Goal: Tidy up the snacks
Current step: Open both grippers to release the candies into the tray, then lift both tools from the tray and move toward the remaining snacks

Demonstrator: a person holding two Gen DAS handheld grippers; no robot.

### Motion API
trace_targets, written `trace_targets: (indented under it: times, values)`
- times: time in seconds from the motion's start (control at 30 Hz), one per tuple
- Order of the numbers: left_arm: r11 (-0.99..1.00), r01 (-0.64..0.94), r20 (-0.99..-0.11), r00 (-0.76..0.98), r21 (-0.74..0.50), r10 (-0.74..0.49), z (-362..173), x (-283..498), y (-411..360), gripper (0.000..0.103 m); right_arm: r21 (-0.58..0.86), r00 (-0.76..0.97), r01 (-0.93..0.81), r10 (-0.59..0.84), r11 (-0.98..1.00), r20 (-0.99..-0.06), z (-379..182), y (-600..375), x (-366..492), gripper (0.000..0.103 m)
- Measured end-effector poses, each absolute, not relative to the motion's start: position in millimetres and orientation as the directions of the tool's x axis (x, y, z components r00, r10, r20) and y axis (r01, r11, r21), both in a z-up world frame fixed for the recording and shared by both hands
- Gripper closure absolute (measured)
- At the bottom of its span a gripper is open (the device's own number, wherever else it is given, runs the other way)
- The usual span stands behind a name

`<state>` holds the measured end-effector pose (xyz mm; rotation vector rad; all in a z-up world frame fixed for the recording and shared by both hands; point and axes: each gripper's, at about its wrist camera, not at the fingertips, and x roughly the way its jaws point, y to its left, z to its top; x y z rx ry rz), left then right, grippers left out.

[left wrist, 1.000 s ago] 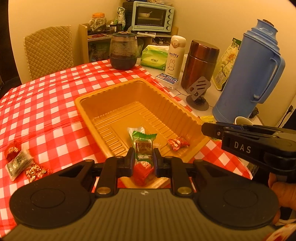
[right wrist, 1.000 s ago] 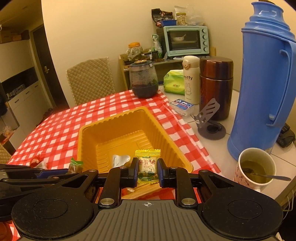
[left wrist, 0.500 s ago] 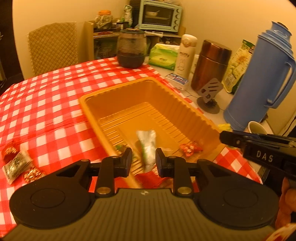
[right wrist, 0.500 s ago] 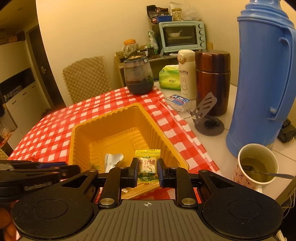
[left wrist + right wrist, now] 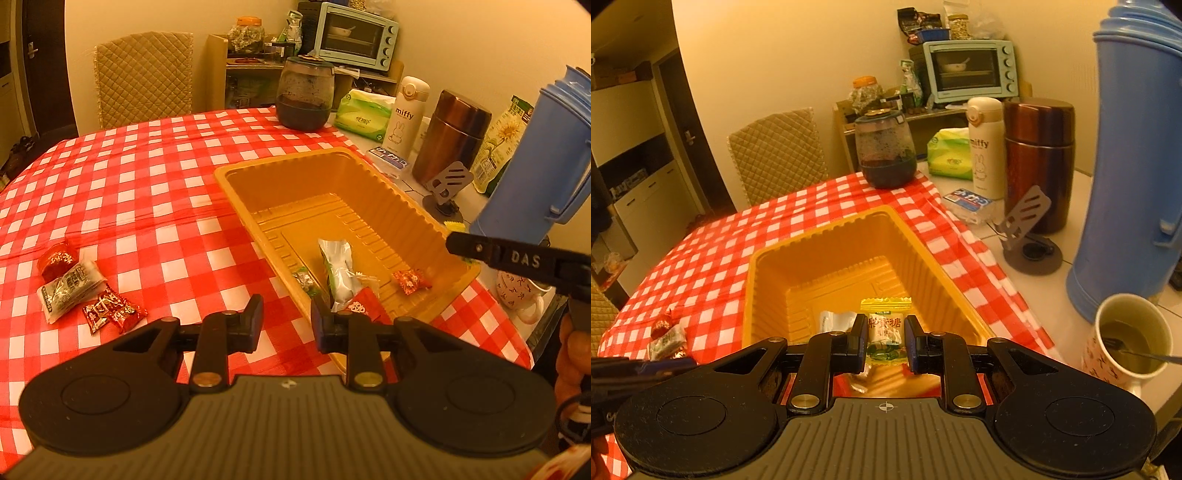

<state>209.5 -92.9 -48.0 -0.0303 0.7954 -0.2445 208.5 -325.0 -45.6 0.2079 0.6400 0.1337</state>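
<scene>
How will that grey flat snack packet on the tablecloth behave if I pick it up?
The grey packet looks thin and crinkly, so probably light and floppy. Its glossy film may slip between the fingers. It touches the red candies, which might shift when the left hand-held gripper lifts it.

A home dining corner. A red-checked tablecloth (image 5: 147,177) covers the table, with a padded chair (image 5: 144,77) behind. A toaster oven (image 5: 967,70) sits on a cluttered shelf (image 5: 258,66); flasks (image 5: 1038,162), a blue thermos jug (image 5: 1137,177) and a tea mug (image 5: 1126,339) stand nearby.
</scene>
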Motion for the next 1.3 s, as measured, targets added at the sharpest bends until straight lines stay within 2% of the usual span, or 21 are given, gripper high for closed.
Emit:
trace_targets:
  times: [0.23, 0.27, 0.3, 0.33, 0.73, 1.3]
  values:
    - [0.972, 0.194, -0.703, 0.674, -0.130, -0.229, -47, 208, -90, 0.073, 0.272, 0.789, -0.098, 0.241, 0.957, -0.565, -42, -321, 222, 0.078]
    - [0.973, 0.194, -0.704, 0.673, -0.129, -0.227, -47, 207, -89, 0.073, 0.278, 0.793, -0.095, 0.242, 0.956, -0.560, -42, -322, 222, 0.066]
    - [0.973, 0.193, -0.704, 0.673, -0.127, -0.226, -47, 206, -89, 0.071, 0.283, 0.796, -0.089, 0.240, 0.955, -0.557, -42, -323, 221, 0.047]
    - [0.973, 0.192, -0.704, 0.674, -0.125, -0.223, -46, 204, -88, 0.070, 0.291, 0.799, -0.083, 0.238, 0.953, -0.553, -41, -325, 220, 0.042]
    - [0.979, 0.169, -0.704, 0.682, -0.110, -0.197, -37, 176, -73, 0.068, 0.319, 0.782, -0.011, 0.207, 0.948, -0.588, -40, -332, 177, 0.041]
    - [0.991, 0.089, -0.691, 0.711, -0.100, -0.133, -17, 117, -22, 0.061, 0.306, 0.783, -0.096, 0.262, 0.947, -0.564, -12, -283, 122, 0.041]
